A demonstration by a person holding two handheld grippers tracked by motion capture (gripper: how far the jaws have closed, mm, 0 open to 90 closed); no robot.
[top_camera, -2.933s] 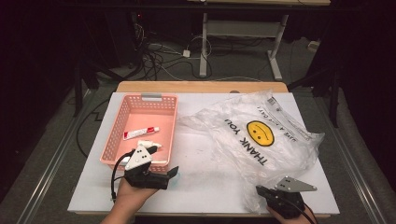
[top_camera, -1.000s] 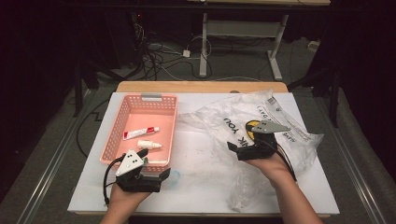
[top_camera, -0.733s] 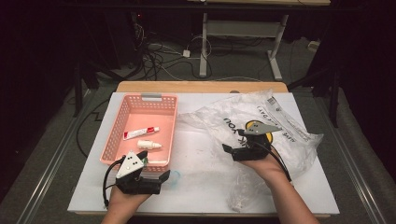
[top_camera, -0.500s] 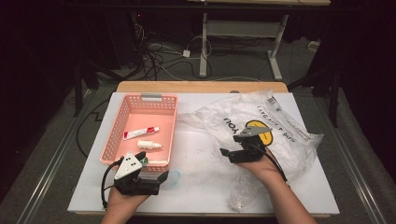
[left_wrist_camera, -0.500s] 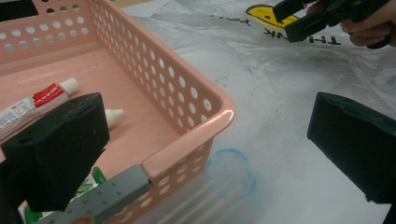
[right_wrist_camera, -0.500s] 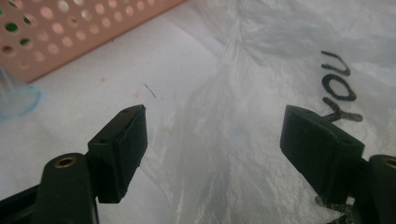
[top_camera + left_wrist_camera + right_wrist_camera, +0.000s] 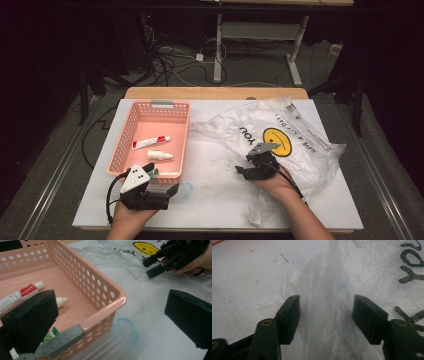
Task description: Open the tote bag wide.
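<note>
Right gripper (image 7: 325, 315) jaws closing, half-open, astride raised bag (image 7: 367, 270) fold, unpinched. Film light, limp, slippery; pinch ridge. Left gripper (image 7: 110, 322) wide, empty.

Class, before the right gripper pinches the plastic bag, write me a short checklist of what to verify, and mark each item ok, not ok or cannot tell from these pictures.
1. A raised fold of the plastic bag lies between the right gripper's jaws: ok.
2. Pads pressing on the fold: not ok; the jaws have just been closing, but gaps remain on both sides.
3. Nothing but bag film between those jaws: ok.
4. Left gripper open and holding nothing: ok; it stands at the corner of the pink basket.
5. Tube and small bottle lying inside the basket: ok.
6. Bag mouth within reach of the fold: cannot tell.
</note>
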